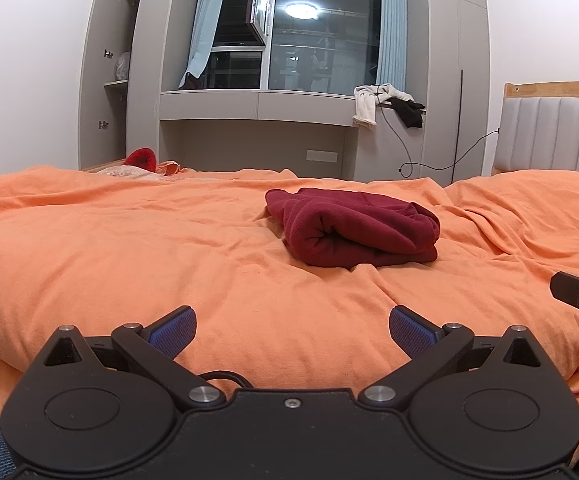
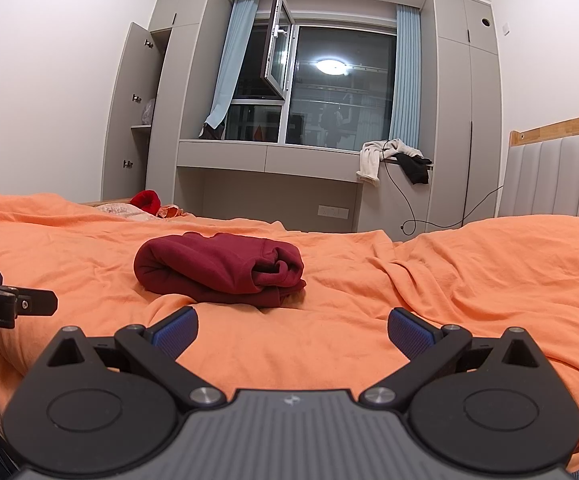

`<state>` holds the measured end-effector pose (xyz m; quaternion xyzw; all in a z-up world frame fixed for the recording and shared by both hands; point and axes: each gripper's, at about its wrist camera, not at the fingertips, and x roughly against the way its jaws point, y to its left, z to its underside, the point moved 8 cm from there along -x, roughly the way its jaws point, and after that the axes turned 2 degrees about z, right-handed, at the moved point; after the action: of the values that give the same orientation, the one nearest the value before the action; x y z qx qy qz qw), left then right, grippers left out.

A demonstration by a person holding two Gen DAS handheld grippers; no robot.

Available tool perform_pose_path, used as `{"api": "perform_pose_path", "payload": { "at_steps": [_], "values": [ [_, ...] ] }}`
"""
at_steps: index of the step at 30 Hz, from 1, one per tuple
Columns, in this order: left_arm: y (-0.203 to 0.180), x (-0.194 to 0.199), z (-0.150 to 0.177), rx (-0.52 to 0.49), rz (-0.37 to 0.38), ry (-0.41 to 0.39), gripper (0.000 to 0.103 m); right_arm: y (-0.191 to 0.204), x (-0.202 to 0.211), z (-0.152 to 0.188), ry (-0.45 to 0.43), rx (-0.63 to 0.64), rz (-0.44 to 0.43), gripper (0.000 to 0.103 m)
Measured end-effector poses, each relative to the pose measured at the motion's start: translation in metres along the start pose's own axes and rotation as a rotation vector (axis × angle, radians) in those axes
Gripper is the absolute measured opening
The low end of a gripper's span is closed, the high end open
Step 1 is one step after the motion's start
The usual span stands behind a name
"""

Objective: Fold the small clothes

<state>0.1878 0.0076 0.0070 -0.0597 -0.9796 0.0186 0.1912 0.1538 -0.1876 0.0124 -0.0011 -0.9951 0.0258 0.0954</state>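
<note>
Left wrist view: our left gripper (image 1: pixel 292 330) sits low over the orange duvet (image 1: pixel 129 248), jaws spread wide, nothing btwn the blue pads (image 1: pixel 175 330). The dark red garment (image 1: pixel 353 232) lies folded into a thick bundle on the duvet, ahead of this gripper & a bit to its right, well apart from the fingertips. Part of the other tool shows at the right edge.

Right wrist view: our right gripper (image 2: pixel 292 330) is likewise spread wide & empty, pads off the cloth. The garment (image 2: pixel 219 268) lies ahead & to the left here, near but not touching. So the bundle sits roughly btwn the two tools, fwd of both. Grey window cabinet (image 2: pixel 269 160) w/ clothes draped on it stands behind the bed.
</note>
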Motion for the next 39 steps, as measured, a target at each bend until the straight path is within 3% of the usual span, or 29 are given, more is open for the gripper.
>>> {"api": "perform_pose_path", "payload": {
  "at_steps": [39],
  "values": [
    [0.005, 0.001, 0.002, 0.089, 0.045, 0.024, 0.102, -0.020, 0.005, 0.003, 0.001, 0.022, -0.001, 0.103]
  ]
}}
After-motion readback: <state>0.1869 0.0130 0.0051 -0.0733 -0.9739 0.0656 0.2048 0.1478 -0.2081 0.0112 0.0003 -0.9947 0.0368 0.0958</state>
